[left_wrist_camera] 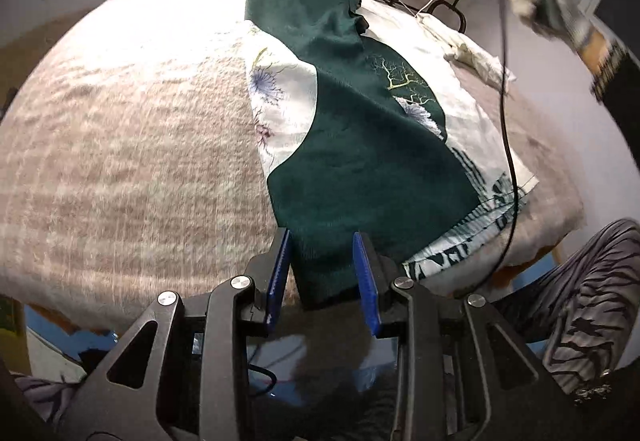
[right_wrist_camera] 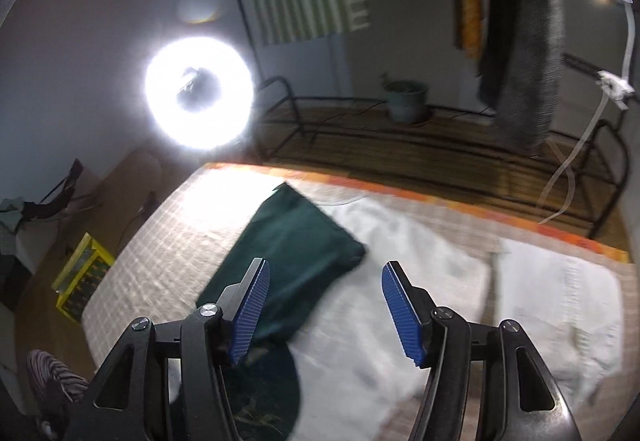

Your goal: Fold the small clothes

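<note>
A dark green garment (left_wrist_camera: 360, 145) lies stretched along a white floral cloth (left_wrist_camera: 280, 97) on the bed. My left gripper (left_wrist_camera: 322, 273) is open, its blue pads on either side of the garment's near end at the bed edge. In the right wrist view the same green garment (right_wrist_camera: 296, 261) lies on the white cloth (right_wrist_camera: 400, 261). My right gripper (right_wrist_camera: 326, 305) is open and empty, held above the cloth, with its left pad over the garment's edge.
A beige fuzzy blanket (left_wrist_camera: 120, 161) covers the bed. A bright ring light (right_wrist_camera: 199, 93) stands at the far left. A slatted rack (right_wrist_camera: 440, 153) with a plant pot (right_wrist_camera: 406, 101) lies beyond the bed. Hanging clothes (right_wrist_camera: 520, 61) at back. A black cable (left_wrist_camera: 506, 121) hangs down at right.
</note>
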